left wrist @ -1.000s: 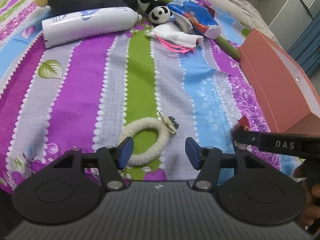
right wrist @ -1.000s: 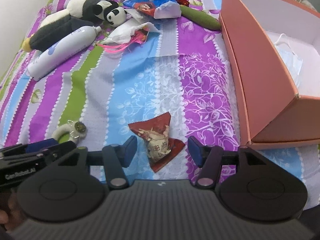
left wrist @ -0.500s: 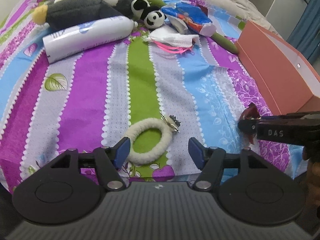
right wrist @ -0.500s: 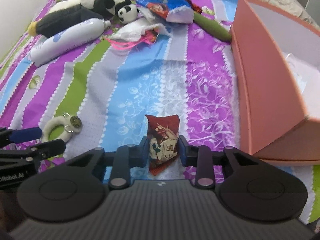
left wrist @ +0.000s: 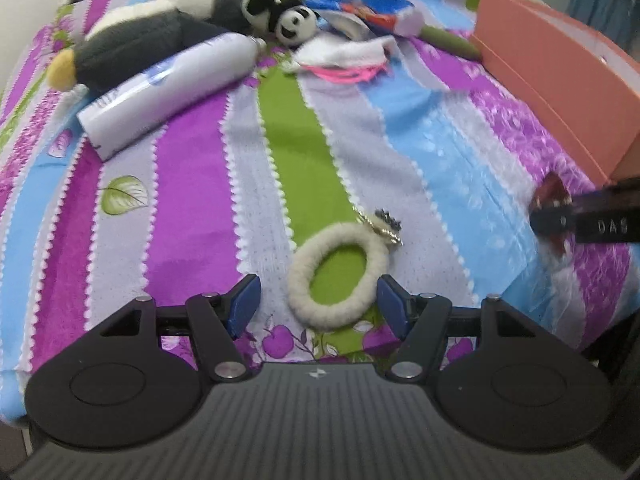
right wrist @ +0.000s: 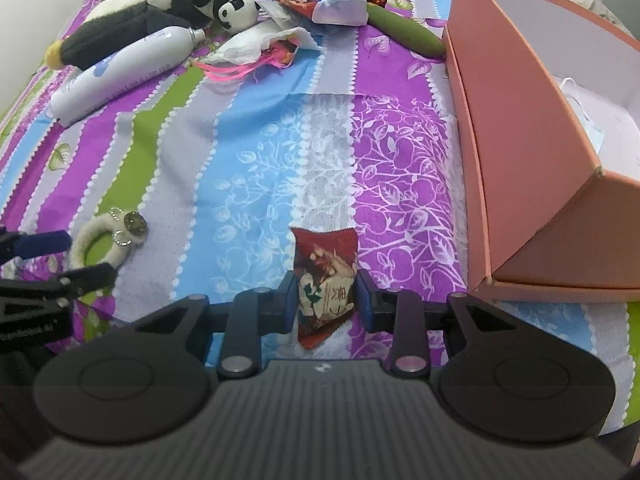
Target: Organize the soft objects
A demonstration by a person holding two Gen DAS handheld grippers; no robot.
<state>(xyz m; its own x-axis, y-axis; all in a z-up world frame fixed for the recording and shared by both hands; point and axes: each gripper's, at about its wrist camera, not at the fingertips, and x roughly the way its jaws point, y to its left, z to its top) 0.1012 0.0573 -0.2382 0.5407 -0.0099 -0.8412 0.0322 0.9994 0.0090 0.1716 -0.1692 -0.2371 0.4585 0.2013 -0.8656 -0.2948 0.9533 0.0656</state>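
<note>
The right gripper (right wrist: pixel 325 298) clamps its jaws on a red snack packet (right wrist: pixel 325 280) above the striped bedspread (right wrist: pixel 260 152); the left gripper (left wrist: pixel 318 304), jaws spread, flanks a fuzzy white hair tie (left wrist: pixel 338 276) near the pink box (right wrist: pixel 520 140).

Striped purple, green, blue bedspread (right wrist: pixel 256 128) (floral), salmon box (right wrist: pixel 516 112), cream ring (left wrist: pixel 336 276).

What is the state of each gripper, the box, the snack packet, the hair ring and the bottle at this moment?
right gripper: shut on the red snack packet.
left gripper: open, fingers either side of the white fluffy hair ring.
white fluffy hair ring: lying flat on the bedsheet, not gripped.
orange box: open, a pale blue item inside.
white bottle: lying on its side.
panda plush: lying down.
</note>
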